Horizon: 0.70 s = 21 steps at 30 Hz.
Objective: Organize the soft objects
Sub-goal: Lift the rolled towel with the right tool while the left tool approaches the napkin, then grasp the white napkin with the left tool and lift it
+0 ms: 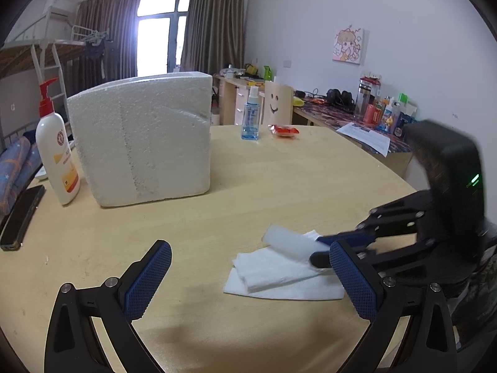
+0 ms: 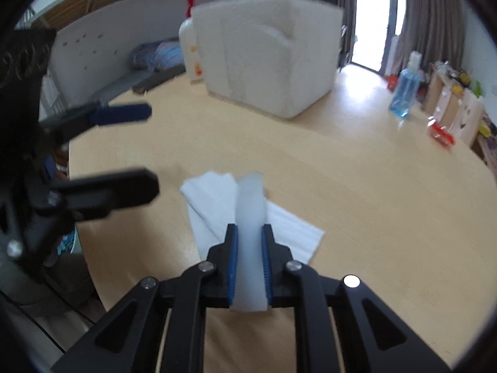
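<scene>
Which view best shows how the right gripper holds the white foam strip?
The right wrist view: the foam strip runs between both pads of the right gripper, pinched. The left wrist view shows the strip from the side, the grip partly hidden.

Foam strip point(image 2: 250, 233) between hand-held gripper point(image 2: 250, 233) pads

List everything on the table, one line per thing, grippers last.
foam strip: one, translucent white, pinched in the right gripper, over the sheets
foam sheets: small stack, white, near table edge
foam box: one, white, mid-table
lotion bottle: one, white with red pump, left of box
spray bottle: one, clear blue, far side
snack packet: one, red, beside spray bottle
phone: one, black, left edge
left gripper: open, empty
right gripper: shut on the strip
</scene>
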Each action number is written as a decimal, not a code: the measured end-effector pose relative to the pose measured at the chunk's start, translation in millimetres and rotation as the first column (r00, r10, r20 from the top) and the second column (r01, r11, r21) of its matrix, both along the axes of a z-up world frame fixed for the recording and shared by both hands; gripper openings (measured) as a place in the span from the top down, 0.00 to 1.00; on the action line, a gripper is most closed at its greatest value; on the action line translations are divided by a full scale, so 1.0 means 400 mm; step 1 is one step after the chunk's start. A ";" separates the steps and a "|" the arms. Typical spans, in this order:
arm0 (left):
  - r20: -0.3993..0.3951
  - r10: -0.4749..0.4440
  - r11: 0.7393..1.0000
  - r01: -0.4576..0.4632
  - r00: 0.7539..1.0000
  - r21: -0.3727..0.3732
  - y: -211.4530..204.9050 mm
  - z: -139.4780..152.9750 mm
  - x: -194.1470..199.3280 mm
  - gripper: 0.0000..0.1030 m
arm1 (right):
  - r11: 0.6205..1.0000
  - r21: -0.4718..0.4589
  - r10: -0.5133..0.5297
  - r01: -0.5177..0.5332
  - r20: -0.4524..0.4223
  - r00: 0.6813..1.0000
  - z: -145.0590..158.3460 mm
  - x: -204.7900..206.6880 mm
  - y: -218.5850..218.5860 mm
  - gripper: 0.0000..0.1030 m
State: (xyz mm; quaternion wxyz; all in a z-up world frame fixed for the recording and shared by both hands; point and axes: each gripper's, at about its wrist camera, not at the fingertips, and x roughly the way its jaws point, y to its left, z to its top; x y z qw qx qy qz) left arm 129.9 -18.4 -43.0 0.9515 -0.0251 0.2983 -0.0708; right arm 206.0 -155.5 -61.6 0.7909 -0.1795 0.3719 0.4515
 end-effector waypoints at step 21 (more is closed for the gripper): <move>-0.127 -0.196 0.971 0.211 0.972 0.116 -0.114 -0.057 0.093 0.08 | 0.963 0.184 -0.200 0.194 0.011 0.980 0.064 -0.024 -0.207 0.83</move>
